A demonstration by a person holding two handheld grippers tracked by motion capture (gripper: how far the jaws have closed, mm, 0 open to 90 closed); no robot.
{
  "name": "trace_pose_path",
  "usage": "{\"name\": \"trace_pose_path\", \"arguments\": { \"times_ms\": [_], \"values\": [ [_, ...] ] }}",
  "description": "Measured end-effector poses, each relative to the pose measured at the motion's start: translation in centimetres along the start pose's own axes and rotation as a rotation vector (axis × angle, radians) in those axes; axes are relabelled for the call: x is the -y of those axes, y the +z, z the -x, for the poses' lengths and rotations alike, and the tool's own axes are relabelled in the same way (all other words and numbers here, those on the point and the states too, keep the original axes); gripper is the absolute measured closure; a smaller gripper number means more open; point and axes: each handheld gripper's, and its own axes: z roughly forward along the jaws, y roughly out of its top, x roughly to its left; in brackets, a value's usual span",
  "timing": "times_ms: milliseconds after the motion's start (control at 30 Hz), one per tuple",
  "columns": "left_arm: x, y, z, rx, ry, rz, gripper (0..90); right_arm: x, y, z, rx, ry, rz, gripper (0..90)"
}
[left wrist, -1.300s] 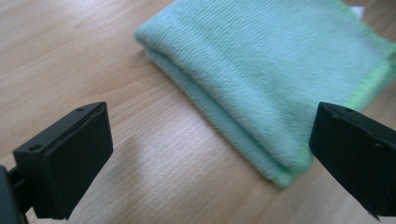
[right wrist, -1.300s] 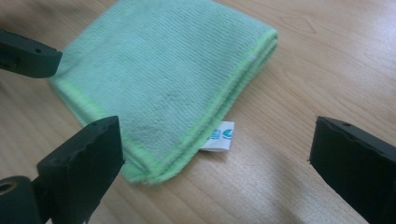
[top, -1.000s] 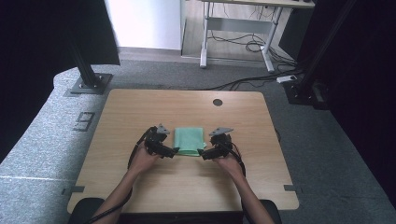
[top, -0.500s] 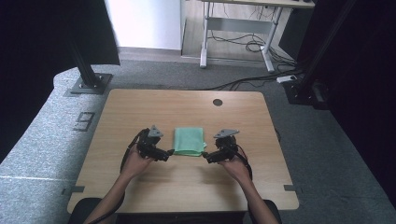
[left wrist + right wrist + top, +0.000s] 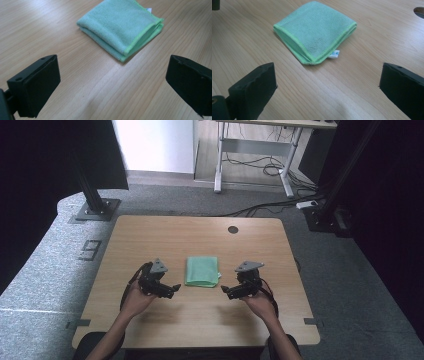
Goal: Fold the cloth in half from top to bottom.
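Cloth (image 5: 202, 271): folded green square, flat on desk (image 5: 150, 235), midway between my grippers and slightly forward of both. Left gripper (image 5: 172, 289) and right gripper (image 5: 226, 291): jaws spread wide, empty, each aimed inward at it, about equally near.

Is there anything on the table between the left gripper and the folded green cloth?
No. In the left gripper view, bare wooden table separates the open left gripper from the folded green cloth.
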Motion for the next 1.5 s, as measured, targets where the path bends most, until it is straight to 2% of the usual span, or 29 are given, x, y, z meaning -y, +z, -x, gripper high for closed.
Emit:
{"name": "trace_pose_path", "arguments": {
  "times_ms": [267, 500, 800, 967, 1267, 1500],
  "values": [
    [1.8, -0.4, -0.3, -0.01, -0.025, -0.007, 0.0, 1.4, -0.9, 0.3, 0.015, 0.007, -0.004, 0.9],
    [3.5, -0.2, -0.3, -0.005, -0.043, -0.007, 0.0, 3.1, -1.0, 0.8, 0.03, 0.035, -0.006, 0.9],
    [5.0, 0.8, 0.0, -0.002, -0.04, -0.044, 0.0, 5.2, -0.4, 1.2, 0.043, 0.07, -0.018, 0.3],
    [5.8, 1.5, 0.0, 0.005, -0.05, -0.07, 0.0, 6.2, 0.3, 1.2, 0.046, 0.066, -0.04, 0.0],
    [6.3, 2.4, 0.0, 0.007, -0.057, -0.102, 0.0, 7.8, 1.7, 1.2, 0.046, 0.082, -0.062, 0.0],
    [6.3, 2.5, 0.0, 0.007, -0.061, -0.104, 0.0, 7.7, 1.7, 1.0, 0.06, 0.075, -0.068, 0.0]
  ]
}}
